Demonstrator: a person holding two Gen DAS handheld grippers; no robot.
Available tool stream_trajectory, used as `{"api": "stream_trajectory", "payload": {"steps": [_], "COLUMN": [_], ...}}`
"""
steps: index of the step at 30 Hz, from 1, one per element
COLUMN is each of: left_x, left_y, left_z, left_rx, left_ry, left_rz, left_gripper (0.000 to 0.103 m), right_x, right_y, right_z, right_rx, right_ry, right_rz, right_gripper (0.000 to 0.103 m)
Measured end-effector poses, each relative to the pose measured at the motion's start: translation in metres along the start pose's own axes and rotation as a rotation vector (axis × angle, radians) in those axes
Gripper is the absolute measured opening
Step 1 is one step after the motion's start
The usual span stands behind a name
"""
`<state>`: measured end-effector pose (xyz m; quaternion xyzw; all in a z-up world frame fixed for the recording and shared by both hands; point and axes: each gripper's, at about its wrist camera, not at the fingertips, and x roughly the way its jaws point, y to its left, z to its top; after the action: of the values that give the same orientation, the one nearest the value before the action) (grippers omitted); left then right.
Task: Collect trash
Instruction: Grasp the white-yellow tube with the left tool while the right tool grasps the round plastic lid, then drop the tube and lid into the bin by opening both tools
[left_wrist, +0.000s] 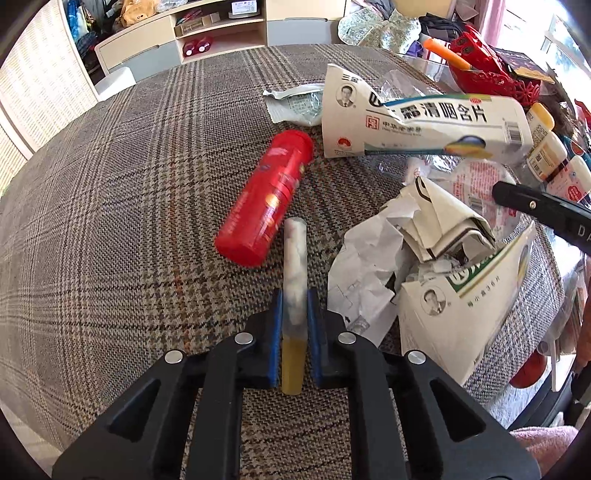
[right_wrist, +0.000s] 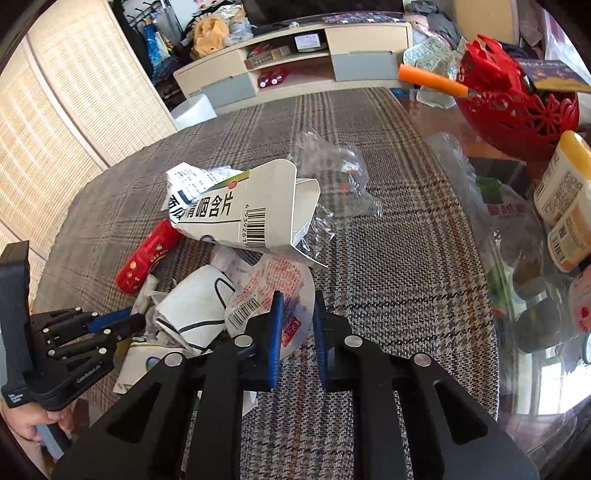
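My left gripper (left_wrist: 294, 301) is shut on a thin translucent tube (left_wrist: 294, 266) with a yellow end, held low over the plaid table (left_wrist: 110, 206). A red bottle (left_wrist: 266, 195) lies just ahead of it; it also shows in the right wrist view (right_wrist: 147, 254). Crumpled paper (left_wrist: 417, 229) and torn white medicine boxes (left_wrist: 417, 122) lie to the right. My right gripper (right_wrist: 298, 306) is partly open, its left pad over the edge of a round foil lid (right_wrist: 269, 291); nothing is clamped. The left gripper (right_wrist: 122, 323) shows at the left.
A red lattice basket (right_wrist: 517, 107) with an orange stick (right_wrist: 432, 81) stands at the far right. Yellow-capped bottles (right_wrist: 565, 184) and clear plastic wrap (right_wrist: 332, 166) sit on the glass part of the table. A low shelf unit (right_wrist: 295, 55) stands behind.
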<state>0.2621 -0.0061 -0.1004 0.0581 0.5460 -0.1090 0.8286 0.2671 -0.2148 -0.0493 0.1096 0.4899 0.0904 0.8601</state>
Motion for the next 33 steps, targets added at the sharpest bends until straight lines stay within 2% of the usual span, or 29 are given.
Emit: {"api": "stream_trajectory", "payload": {"steps": [7,13,20,27,33], "left_x": [-0.023,-0.067,-0.128,-0.174,-0.184], "left_y": [0.008,0.005,-0.016,-0.033,-0.054], "left_z": [-0.009,-0.016,-0.033,-0.064,-0.112], "left_rx": [-0.022,-0.023,0.005,0.0,0.008], "left_ry": [-0.031,-0.086,-0.163,-0.211,-0.205], "left_rz": [0.029,0.038,0.024,-0.004,-0.033], "left_gripper": [0.011,0.011,0.011,0.011,0.011], "right_x": [-0.023,-0.062,-0.121,-0.176,-0.196], "right_y": [-0.002,-0.006,-0.008,0.001,0.013], "right_z": [0.002,-0.002,-0.015,-0.049,-0.092], "right_rx": [0.005,0.008,-0.001,-0.028,-0.048], "right_ry": [-0.037,-0.079,-0.139,-0.186,-0.184], "right_rz": [-0.012,-0.033,-0.054,-0.034,0.01], "right_gripper": [0.015,0.015,0.014,0.014,0.014]}}
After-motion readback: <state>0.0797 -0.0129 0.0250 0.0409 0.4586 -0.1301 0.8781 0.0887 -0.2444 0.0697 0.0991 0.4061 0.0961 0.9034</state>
